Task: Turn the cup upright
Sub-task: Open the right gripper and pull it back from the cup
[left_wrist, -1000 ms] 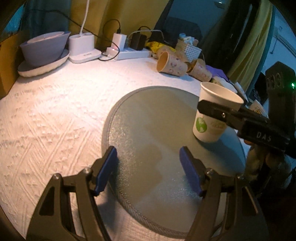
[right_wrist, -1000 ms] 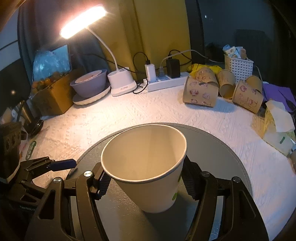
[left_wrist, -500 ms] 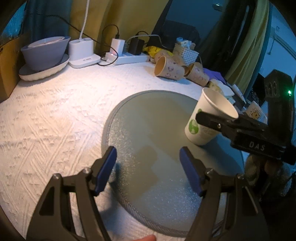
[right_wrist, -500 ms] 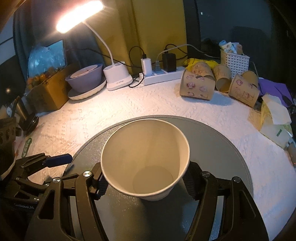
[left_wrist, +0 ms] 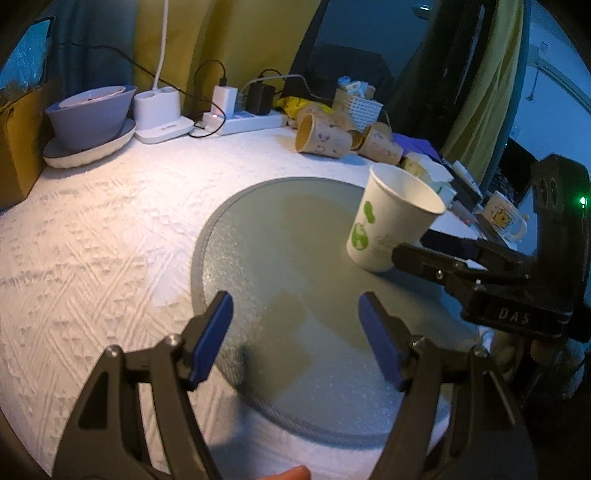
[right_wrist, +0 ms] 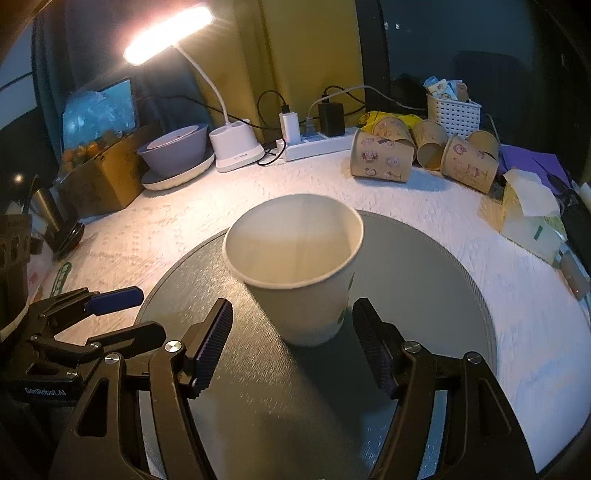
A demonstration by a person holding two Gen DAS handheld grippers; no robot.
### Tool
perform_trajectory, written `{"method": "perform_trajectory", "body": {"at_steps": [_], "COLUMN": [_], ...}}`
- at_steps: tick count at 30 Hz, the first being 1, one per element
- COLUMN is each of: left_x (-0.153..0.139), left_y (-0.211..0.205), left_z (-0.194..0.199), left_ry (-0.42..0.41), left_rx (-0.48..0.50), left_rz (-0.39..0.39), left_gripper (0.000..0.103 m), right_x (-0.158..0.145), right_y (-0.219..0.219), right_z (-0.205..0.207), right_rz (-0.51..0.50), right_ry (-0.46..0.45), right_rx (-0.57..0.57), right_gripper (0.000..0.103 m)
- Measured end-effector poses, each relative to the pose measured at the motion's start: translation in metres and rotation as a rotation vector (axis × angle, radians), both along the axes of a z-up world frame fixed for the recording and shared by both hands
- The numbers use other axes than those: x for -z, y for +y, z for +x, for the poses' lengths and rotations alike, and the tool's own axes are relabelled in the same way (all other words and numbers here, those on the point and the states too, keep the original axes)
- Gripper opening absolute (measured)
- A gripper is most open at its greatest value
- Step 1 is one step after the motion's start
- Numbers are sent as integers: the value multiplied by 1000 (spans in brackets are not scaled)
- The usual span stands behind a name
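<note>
"DAS" stands in pale letters on the black body of the right gripper (left_wrist: 436, 258). "GenRobot.AI" is printed on the dark body of the left gripper (right_wrist: 118, 314), near left.

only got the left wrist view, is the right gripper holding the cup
Observer: No. The right gripper is open; its fingers sit apart from the cup, with a gap on each side.
Operator: anything inside it
Observer: The mouth faces up and the inner wall looks bare. The bottom is hidden from this angle.
Operator: whats lighting the table
Observer: A desk lamp, switched on, above the back left of the table.
</note>
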State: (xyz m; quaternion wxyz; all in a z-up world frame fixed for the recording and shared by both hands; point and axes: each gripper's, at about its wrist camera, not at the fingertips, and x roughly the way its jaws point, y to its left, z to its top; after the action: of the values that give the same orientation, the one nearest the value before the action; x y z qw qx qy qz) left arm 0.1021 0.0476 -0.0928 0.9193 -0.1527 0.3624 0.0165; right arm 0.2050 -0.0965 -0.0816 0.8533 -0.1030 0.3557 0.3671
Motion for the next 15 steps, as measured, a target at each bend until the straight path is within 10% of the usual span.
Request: {"method": "perform_trajectory", "body": {"at_steps": [15], "left_x": [-27], "left_y": [-27], "left_z": [-30], "left_ry": [-61], "left_rx": [35], "left_rz": [40], "left_gripper": [73], "right_x": [-16], "right_y": [-32], "right_z": [-44], "right_rz": [16], "right_ry": [-46], "right_rx": [27], "right_gripper": [71]}}
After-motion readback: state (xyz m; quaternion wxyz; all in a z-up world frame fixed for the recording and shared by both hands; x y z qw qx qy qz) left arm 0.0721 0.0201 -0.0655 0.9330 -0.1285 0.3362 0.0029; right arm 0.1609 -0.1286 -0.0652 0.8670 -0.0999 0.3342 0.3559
